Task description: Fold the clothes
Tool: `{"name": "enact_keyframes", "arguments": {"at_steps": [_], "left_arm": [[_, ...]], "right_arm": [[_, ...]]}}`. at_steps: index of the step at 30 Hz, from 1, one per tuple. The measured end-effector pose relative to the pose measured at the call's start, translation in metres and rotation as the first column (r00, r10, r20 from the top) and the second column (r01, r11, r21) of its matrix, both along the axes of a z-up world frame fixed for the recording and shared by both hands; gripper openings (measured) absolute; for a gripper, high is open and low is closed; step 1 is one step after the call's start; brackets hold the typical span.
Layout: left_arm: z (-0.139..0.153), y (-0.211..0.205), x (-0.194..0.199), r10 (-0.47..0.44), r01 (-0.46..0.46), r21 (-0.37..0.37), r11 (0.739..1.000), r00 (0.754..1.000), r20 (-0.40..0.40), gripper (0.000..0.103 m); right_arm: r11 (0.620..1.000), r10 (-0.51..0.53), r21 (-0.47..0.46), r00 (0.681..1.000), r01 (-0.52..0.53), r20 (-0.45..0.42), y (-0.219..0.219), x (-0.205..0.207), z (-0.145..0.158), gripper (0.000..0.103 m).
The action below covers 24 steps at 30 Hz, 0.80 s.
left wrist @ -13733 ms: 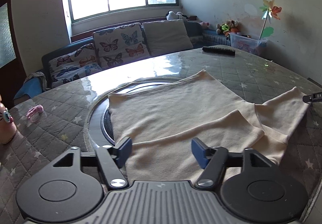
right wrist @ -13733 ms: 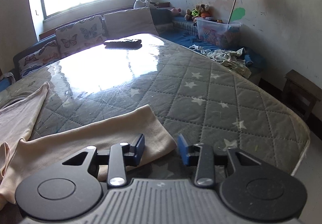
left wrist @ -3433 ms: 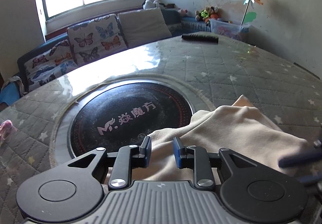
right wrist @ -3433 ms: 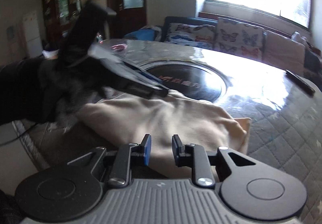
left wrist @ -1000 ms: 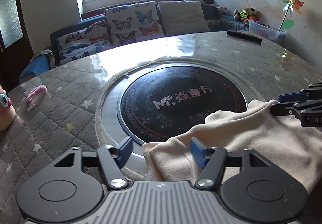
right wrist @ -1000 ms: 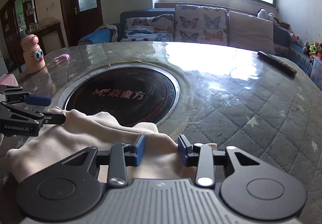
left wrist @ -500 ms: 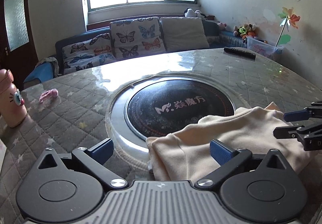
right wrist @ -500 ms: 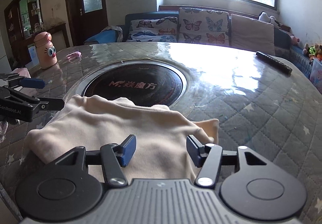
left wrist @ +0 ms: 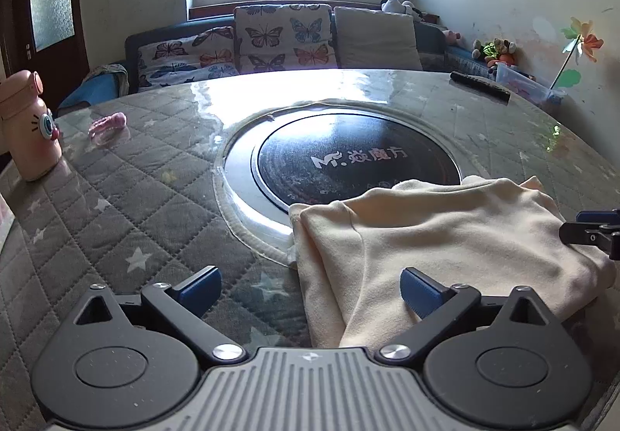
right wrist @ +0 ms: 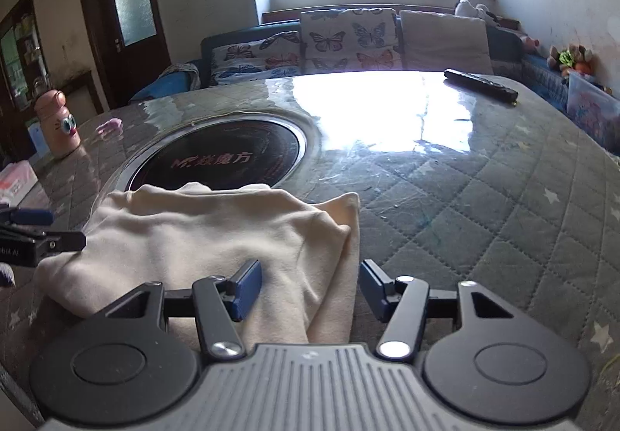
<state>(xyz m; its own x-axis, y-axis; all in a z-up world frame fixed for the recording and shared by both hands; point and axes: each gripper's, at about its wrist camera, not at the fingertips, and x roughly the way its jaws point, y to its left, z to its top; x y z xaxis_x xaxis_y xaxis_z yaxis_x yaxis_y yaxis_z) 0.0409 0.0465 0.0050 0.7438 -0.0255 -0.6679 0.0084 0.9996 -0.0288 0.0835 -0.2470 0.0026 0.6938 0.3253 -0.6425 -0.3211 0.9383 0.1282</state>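
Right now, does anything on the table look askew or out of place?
The folded cloth is a bit uneven: one layer's corner sticks out past the bundle, and its far edge overlaps the black disc. Nothing looks spilled or damaged.

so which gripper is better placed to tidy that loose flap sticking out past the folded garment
Right, probably. The flap lies just ahead of the open right gripper; the left gripper, also open, sits at the cream garment's opposite end.

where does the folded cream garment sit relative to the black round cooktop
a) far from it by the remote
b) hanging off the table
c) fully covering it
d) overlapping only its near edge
d: the cream garment covers only the near rim of the black cooktop, whose logo stays visible.
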Motion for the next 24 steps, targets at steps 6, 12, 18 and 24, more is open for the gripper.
{"name": "enact_keyframes", "arguments": {"at_steps": [6,12,18,24], "left_arm": [[0.000,0.000,0.002,0.002,-0.002,-0.006,1.000,1.000,-0.006,0.089],[-0.001,-0.001,0.000,-0.007,0.007,0.005,1.000,1.000,-0.008,0.089],[0.001,-0.003,0.001,-0.014,0.014,0.001,1.000,1.000,-0.003,0.085],[-0.002,-0.006,0.005,-0.027,0.027,-0.002,1.000,1.000,-0.015,0.074]], "right_arm": [[0.999,-0.034,0.011,0.999,0.034,-0.007,-0.007,0.008,-0.002,0.056],[0.998,-0.007,-0.062,1.000,0.008,0.007,-0.005,0.004,-0.010,0.055],[0.998,-0.041,-0.039,0.999,0.042,0.017,-0.014,0.007,-0.003,0.048],[0.997,-0.018,-0.068,1.000,0.019,0.007,-0.006,0.010,-0.012,0.033]]}}
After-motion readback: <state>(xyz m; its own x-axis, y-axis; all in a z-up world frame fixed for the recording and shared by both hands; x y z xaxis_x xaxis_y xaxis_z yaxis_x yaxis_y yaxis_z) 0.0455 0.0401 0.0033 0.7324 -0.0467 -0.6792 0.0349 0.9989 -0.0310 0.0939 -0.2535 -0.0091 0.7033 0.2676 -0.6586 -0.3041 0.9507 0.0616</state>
